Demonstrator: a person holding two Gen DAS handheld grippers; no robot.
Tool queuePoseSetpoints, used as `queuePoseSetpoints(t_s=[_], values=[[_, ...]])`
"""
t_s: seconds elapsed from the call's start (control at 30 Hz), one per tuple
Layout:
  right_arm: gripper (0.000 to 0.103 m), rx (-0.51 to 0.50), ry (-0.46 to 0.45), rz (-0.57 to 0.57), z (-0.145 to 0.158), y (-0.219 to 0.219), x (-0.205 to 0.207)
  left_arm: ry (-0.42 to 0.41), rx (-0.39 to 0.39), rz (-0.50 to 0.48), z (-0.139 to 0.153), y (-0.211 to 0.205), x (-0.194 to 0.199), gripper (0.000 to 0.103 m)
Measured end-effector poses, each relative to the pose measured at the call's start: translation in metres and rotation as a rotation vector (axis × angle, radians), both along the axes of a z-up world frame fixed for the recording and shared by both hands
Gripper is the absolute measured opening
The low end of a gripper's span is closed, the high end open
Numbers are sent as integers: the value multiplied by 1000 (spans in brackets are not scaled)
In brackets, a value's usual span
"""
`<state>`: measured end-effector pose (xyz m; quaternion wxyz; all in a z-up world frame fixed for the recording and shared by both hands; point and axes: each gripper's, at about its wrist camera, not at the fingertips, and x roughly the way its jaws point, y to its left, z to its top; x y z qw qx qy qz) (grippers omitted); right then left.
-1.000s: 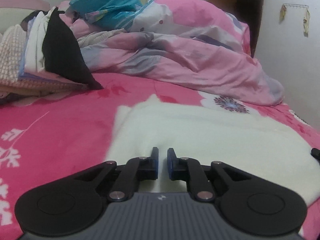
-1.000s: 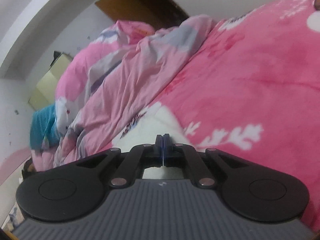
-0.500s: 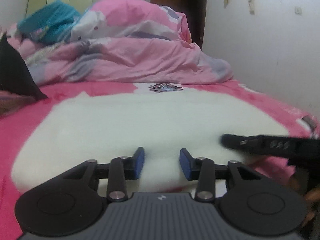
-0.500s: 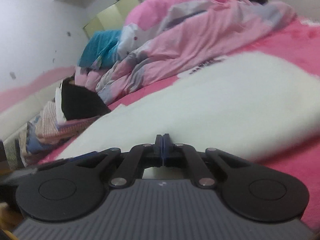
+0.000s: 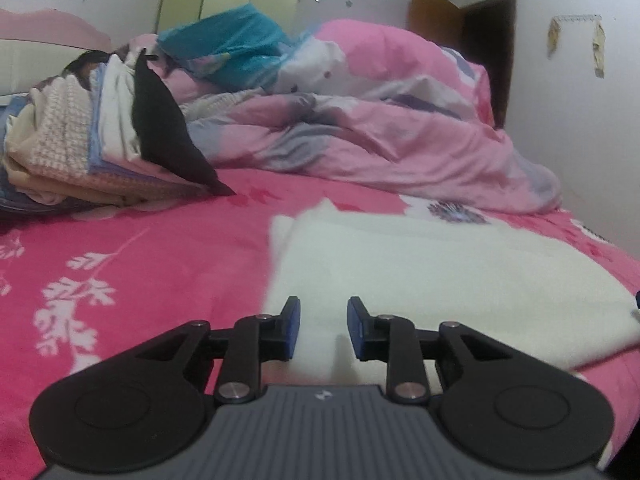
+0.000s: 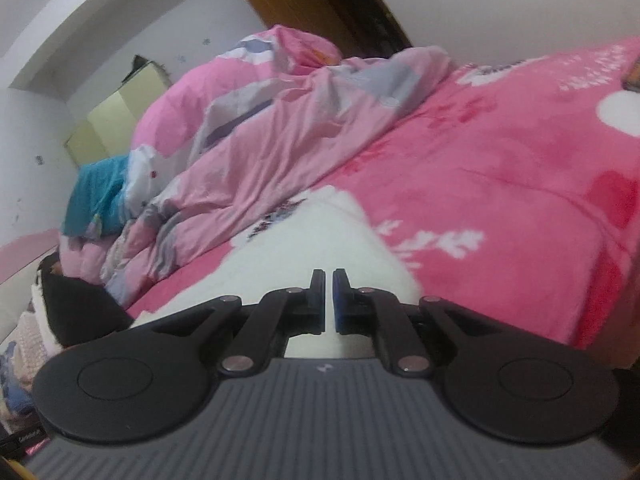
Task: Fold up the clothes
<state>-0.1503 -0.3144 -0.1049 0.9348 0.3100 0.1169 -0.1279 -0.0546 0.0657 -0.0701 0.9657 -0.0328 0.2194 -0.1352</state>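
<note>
A cream-white garment (image 5: 440,276) lies spread flat on the pink floral bed cover (image 5: 140,264). My left gripper (image 5: 323,322) hovers low over the garment's near left corner, open, with nothing between its blue pads. In the right wrist view the same garment (image 6: 316,236) lies just ahead of my right gripper (image 6: 329,300). Its fingers stand only a narrow gap apart and hold nothing. The near edge of the garment is hidden behind both gripper bodies.
A pile of folded clothes (image 5: 76,152) topped by a black piece (image 5: 164,132) sits at the back left. A rumpled pink duvet (image 5: 380,132) and a teal cloth (image 5: 240,48) fill the back of the bed. A white wall (image 5: 580,140) and dark doorway stand on the right.
The left gripper opened from nearly shut, swung right along the garment and came back to its left corner. The right gripper, shut before, now shows a narrow gap; its view tilted.
</note>
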Motion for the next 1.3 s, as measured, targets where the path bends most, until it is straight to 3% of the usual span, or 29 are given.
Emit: queuePoseSetpoints(t_s=[0.2,0.33,0.43,0.53,0.7,0.83,0.9,1.1,1.2,1.3], values=[[4,-33,-30,257,14,46,42,-26,-39,-130,7,-39,10,33],[4,-53,-8,406,11,75,83,-15,-43,-157,-6,-69,33,33],[0,-52,54,362,0,62,100,37,-45,-83,-18,-63,54,28],[0,31,49,267,-8,21,87,51,-64,-7,-17,-36,62,26],[0,3,39,191,7,5,82,54,-29,52,-9,-9,68,23],[4,-20,31,131,19,-6,78,27,-13,23,10,-24,70,37],[4,-32,27,101,25,-12,76,9,-14,-16,19,-37,74,38],[4,-54,68,385,32,30,141,140,-10,-114,14,-84,107,39],[4,-52,133,404,19,29,158,198,15,-92,-1,-90,122,34],[0,6,167,346,6,3,160,174,37,-45,-2,-77,124,32]])
